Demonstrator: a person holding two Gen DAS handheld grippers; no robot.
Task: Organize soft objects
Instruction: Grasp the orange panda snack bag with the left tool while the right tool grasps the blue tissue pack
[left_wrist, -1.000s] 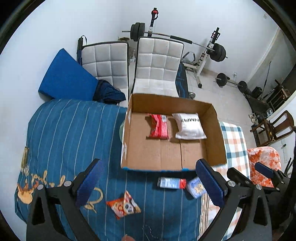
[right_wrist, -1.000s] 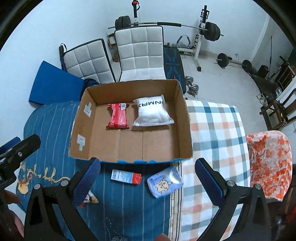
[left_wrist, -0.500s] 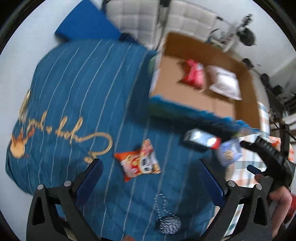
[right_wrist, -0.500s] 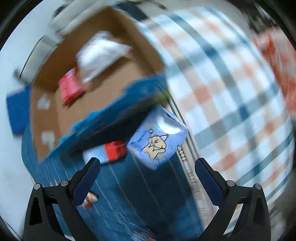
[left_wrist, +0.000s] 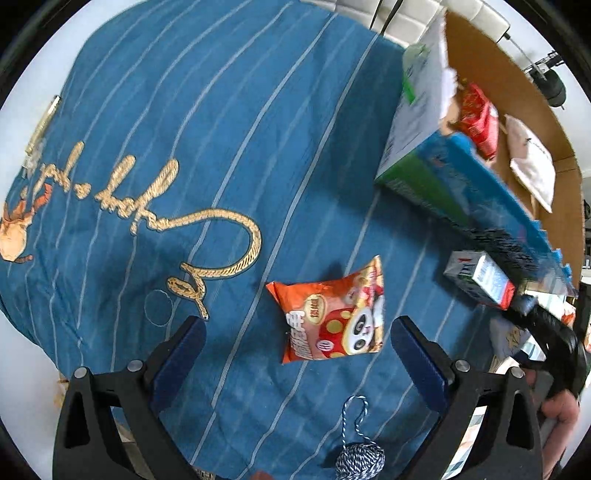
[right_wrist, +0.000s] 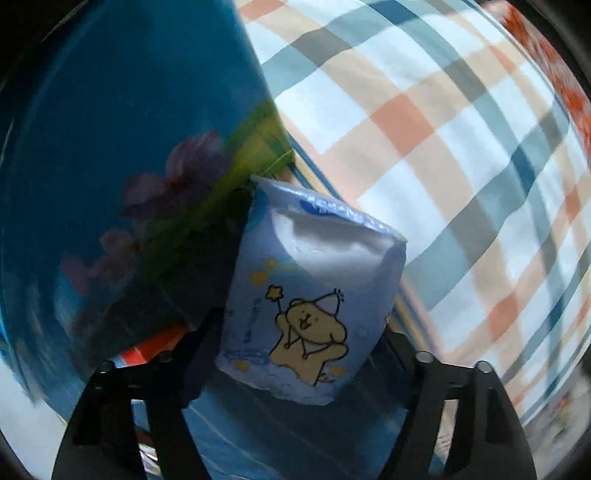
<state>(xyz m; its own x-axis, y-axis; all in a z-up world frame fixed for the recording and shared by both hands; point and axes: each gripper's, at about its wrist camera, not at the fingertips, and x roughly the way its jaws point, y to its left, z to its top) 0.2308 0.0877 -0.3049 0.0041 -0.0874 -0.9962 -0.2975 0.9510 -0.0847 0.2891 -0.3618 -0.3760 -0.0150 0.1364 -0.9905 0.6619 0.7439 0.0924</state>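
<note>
Left wrist view: orange snack bag (left_wrist: 332, 317) is framed by the spread left hand-held gripper (left_wrist: 295, 354); yarn ball (left_wrist: 360, 459) at 6 o'clock, cardboard box (left_wrist: 461, 173) at 2; right hand-held gripper (right_wrist: 295, 354) is closed around a blue tissue pack (right_wrist: 306, 295).

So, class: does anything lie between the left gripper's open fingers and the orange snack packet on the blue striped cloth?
Nothing visible does. The left gripper is open, and the orange snack packet lies flat on the blue striped cloth just ahead of it. The ball of blue-and-white twine sits nearer the camera, behind the fingertips.

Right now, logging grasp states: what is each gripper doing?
Left gripper: open, holding nothing, above the orange snack bag.
Right gripper: around the blue tissue pack; whether it is clamped cannot be told.
</note>
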